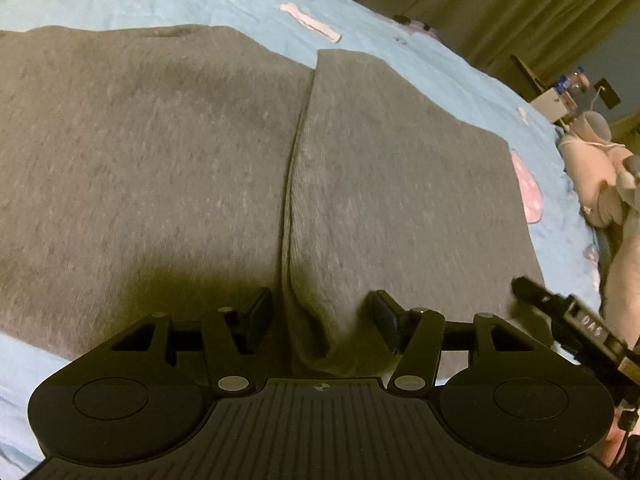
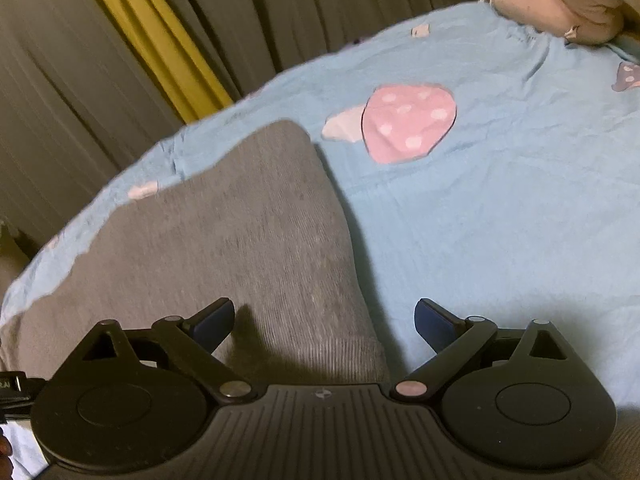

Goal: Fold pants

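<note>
Both released: left gripper (image 1: 320, 316), right gripper (image 2: 324, 320) over folded grey pants (image 1: 180, 168); blue mushroom-print bedsheet (image 2: 500, 208), curtains (image 2: 80, 80), possibly pillows.

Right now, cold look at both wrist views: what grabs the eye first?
The grey pants fill most of the left wrist view, spread flat on the light blue bedsheet, with a folded panel lying over their right part. In the right wrist view a pink polka-dot mushroom print stands out on the sheet just beyond the pants' corner. Both the left gripper and the right gripper have their fingers apart over the fabric, holding nothing.
</note>
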{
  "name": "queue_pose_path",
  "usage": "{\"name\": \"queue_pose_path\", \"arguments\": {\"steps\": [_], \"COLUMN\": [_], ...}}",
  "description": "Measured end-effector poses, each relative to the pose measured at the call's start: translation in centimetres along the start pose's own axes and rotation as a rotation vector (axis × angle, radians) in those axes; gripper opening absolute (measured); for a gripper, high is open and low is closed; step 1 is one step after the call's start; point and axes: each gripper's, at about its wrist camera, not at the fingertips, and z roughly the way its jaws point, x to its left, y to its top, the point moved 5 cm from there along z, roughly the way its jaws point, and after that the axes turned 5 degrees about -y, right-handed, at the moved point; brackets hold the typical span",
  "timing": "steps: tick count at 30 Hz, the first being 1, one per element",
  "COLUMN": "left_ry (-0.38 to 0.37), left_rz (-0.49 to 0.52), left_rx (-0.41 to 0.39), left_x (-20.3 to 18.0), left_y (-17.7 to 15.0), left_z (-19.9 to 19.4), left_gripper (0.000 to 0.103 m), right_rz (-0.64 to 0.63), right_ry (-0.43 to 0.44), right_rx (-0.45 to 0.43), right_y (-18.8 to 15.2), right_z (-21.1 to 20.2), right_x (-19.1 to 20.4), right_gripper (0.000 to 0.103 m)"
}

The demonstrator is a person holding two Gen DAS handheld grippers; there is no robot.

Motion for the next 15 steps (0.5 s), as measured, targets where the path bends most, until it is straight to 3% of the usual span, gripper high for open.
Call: {"name": "queue_pose_path", "arguments": {"steps": [4, 9, 11, 13, 15], "left_ry": [-0.035, -0.083, -0.088, -0.068, 0.001], "left_rz": [-0.013, -0.017, 0.001, 0.023, 0.059], "left_rx": [0.018, 0.007, 0.009, 0.002, -0.026], "left_x": [-0.4, -0.6, -0.9, -1.2, -1.4], "left_y": [-0.3, -0.6, -0.8, -0.8, -0.9], "left_z": [0.3, 0.8, 1.0, 1.1, 1.0], "left_gripper": [0.063, 0.090, 0.092, 0.087, 0.056], "right_rz": [-0.073, -0.098, -0.101, -0.105, -0.106], "right_ry": [-0.033, -0.046, -0.049, -0.050, -0.048], "right_rx": [0.024, 0.019, 0.015, 0.016, 0.018], "right_y": [-0.6, -1.0, -1.1, -1.1, -1.2], "right_z": [0.3, 0.2, 0.2, 0.1, 0.1], "right_x": [1.0, 1.4, 1.4, 1.4, 1.4], "right_gripper": [0.099, 0.099, 0.099, 0.099, 0.099]}}
